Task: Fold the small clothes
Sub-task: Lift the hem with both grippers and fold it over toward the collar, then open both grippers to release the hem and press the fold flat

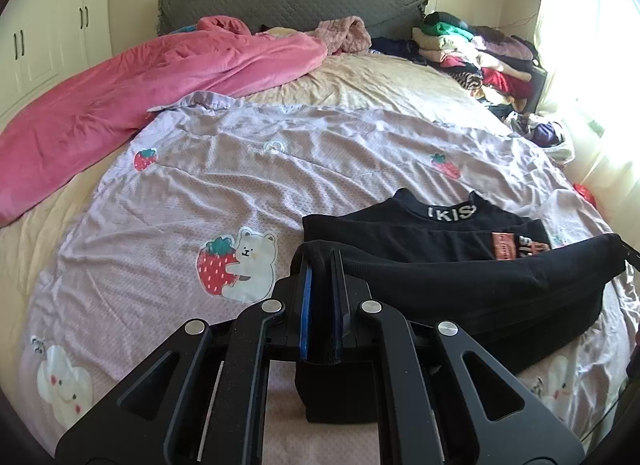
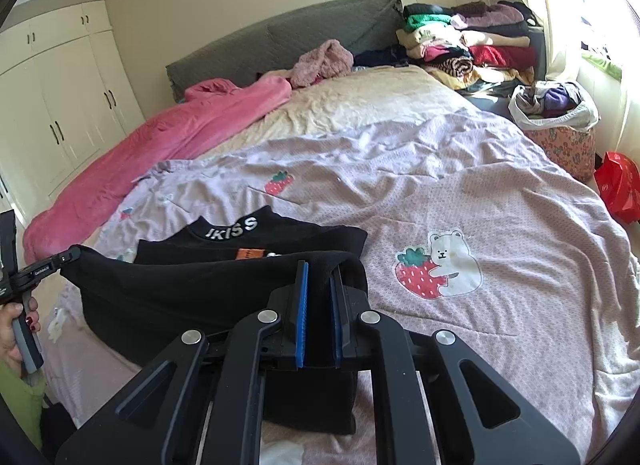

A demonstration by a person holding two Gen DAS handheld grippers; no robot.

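The left gripper (image 1: 323,265) is pointing forward and downward, its blue-padded fingers (image 1: 306,293) standing nearly together and pinching a fold of black cloth between them. The right gripper (image 2: 319,277) is tilting down in much the same way, its own blue pads (image 2: 303,305) clamping a second fold of that cloth. Seen from the right wrist, the left gripper is sitting off to the side at about the same level, and a hand (image 2: 18,325) is wrapping around its handle, fingers curling over the grip.
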